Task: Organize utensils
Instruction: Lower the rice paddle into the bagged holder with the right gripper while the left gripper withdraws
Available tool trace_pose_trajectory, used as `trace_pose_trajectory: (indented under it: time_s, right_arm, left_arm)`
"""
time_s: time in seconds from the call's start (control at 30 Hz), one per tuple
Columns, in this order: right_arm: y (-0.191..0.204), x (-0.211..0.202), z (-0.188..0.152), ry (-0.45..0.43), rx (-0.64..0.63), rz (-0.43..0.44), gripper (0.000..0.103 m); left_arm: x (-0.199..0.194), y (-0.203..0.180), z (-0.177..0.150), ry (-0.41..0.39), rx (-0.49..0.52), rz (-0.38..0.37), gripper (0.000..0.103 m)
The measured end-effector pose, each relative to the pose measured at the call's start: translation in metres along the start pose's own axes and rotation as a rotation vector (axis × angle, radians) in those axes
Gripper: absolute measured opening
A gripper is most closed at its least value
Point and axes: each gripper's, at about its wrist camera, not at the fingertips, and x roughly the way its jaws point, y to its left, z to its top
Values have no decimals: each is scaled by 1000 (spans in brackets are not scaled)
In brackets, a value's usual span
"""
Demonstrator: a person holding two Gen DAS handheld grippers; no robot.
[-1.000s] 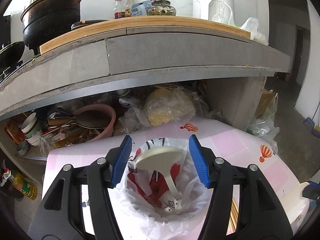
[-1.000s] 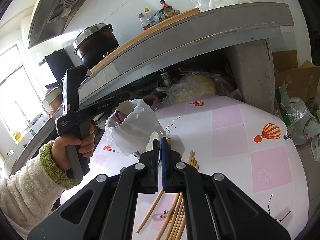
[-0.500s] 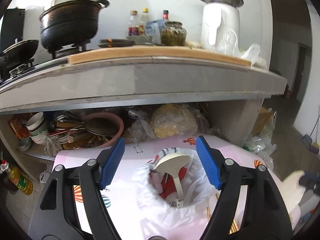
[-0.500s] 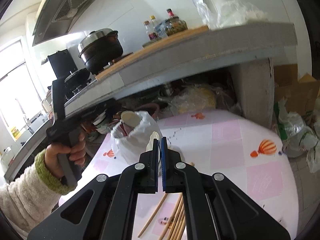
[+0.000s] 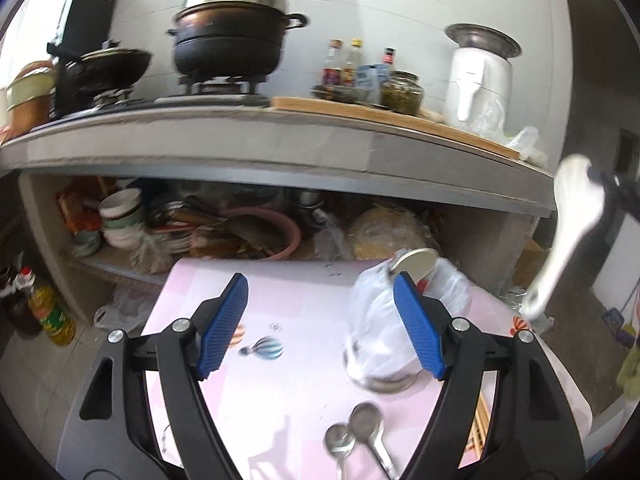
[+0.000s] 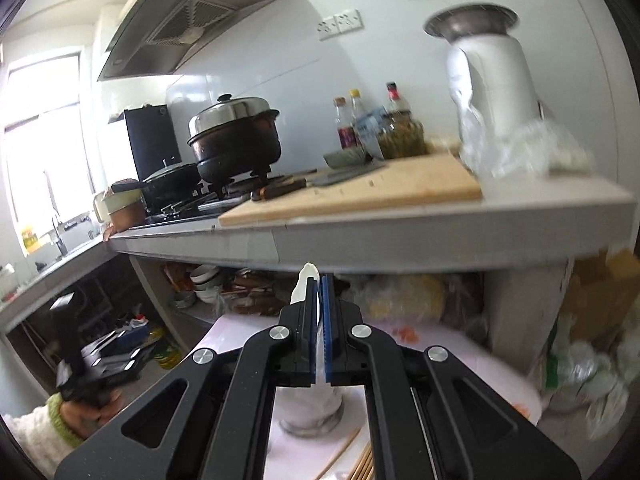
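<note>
Transfer step in hand: white rice paddle [image 5: 573, 216] clamped in right claw [image 6: 319, 312], lifted clear of surface [image 5: 288, 380]; left claw [image 5: 320, 326] wide (jaws just opened, empty). Next: lowering into bag-lined container [image 5: 380, 344].

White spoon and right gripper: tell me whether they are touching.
Touching. The right wrist view shows the right gripper shut on the white spoon, its tip poking out past the pads; the left wrist view shows it lifted off the table.
</note>
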Motion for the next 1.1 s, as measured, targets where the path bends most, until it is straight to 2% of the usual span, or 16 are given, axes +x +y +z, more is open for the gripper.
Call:
trace_pose_trajectory:
  time_s: [0.13, 0.23, 0.47, 0.7, 0.87, 1.1]
  right_arm:
    - [11, 29, 22, -2, -74, -22, 3]
    - [18, 55, 25, 18, -126, -32, 3]
    - [38, 110, 6, 90, -281, -73, 3]
    - [55, 144, -21, 153, -413, -83, 3]
    - [57, 155, -40, 203, -436, -58, 3]
    - [48, 162, -59, 278, -386, -21, 3]
  left_arm:
    - [-15, 20, -20, 6, -25, 44, 71]
    - [-22, 34, -36, 24, -43, 75, 71]
    - [-30, 65, -59, 52, -106, 120, 71]
    - [-36, 77, -64, 45, -120, 143, 71]
    - [-36, 80, -64, 48, -124, 143, 71]
    - [-36, 81, -65, 47, -128, 139, 71]
